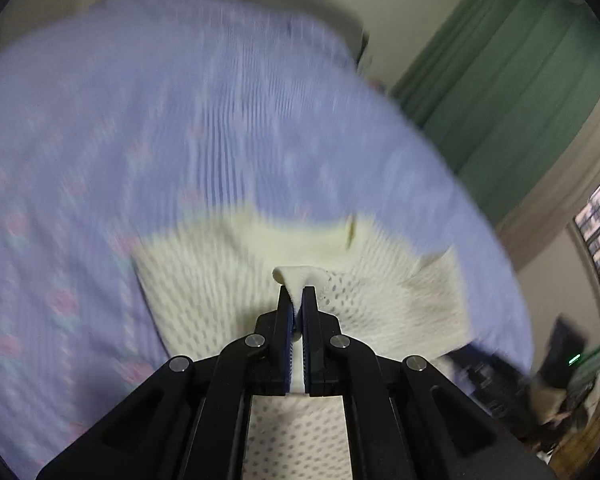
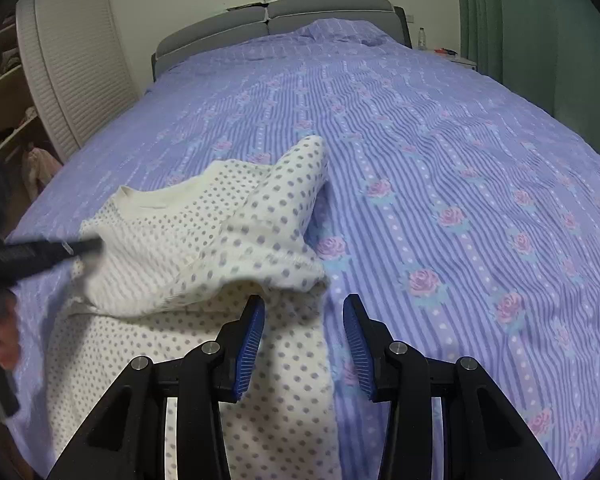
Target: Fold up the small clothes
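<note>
We found the small cream knit top with grey-lilac dots (image 2: 188, 248) lying on the lilac striped bedspread with pink roses (image 2: 440, 152), its ribbed neckline toward the headboard and its long axis running from our near edge up the bed. The left gripper (image 1: 297, 294) had its jaws closed on a pinch of the cream fabric, a fold standing proud above the fingertips. The right gripper (image 2: 303, 316) stood part open with nothing clamped; the garment's right edge and its folded-over sleeve (image 2: 284, 200) lay just ahead of and beneath its left finger, while the right finger hung over bare bedspread. We judged the left hand to be the one in control of the cloth, and the right the nearer to the sleeve side.
</note>
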